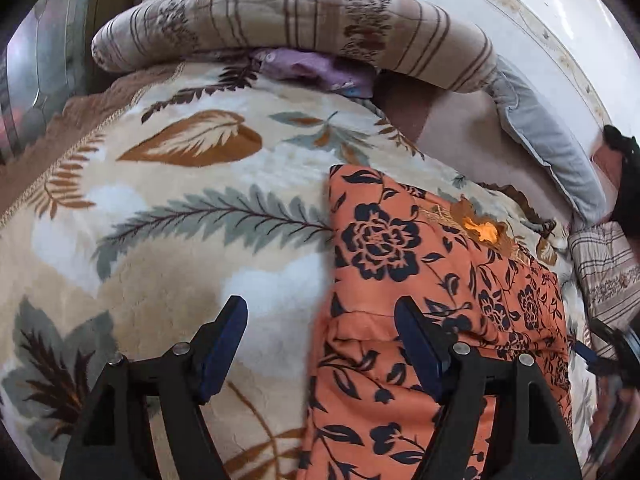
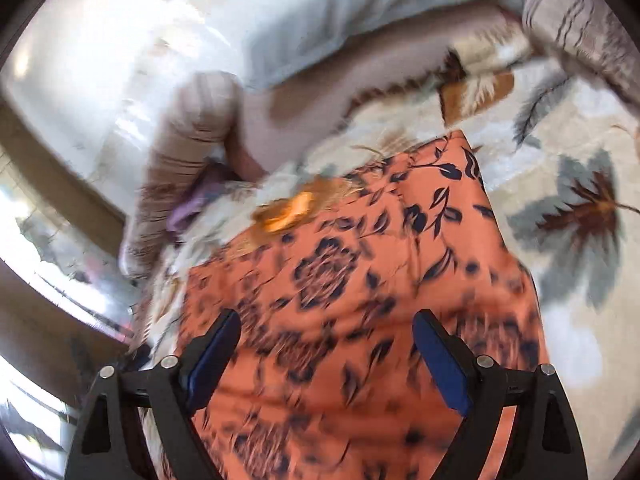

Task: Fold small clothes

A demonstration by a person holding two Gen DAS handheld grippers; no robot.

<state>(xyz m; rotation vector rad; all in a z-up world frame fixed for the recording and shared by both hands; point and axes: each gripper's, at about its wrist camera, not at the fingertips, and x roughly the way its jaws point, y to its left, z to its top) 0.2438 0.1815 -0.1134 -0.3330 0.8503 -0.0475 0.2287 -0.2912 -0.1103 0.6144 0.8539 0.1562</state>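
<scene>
My left gripper (image 1: 320, 316) hung over the bed with its jaws spread wide and nothing between the blue pads (image 1: 222, 344). One finger stood above the leaf-patterned blanket (image 1: 168, 208); the other stood above the orange garment (image 1: 404, 240), close to its left edge. That garment, orange with dark flowers, lay flat on the blanket in a long folded strip, with a gold embroidered patch (image 1: 480, 228) at its far end.

My right gripper (image 2: 326, 332) was also wide open, with no cloth caught in its pads (image 2: 440, 356). It pointed down at the same garment (image 2: 360, 280), which filled the space under and between both fingers. This view was blurred, so I could not tell whether the fingertips touched the fabric.

At the far side of the bed lay a rolled striped quilt (image 1: 288, 20), with a purple cloth (image 1: 320, 72) tucked beneath it. A grey pillow (image 1: 544, 136) rested to the right, near the white wall (image 1: 540, 8). In the left view, the tip of my other gripper (image 1: 600, 348) showed at the right edge, just past the garment.
</scene>
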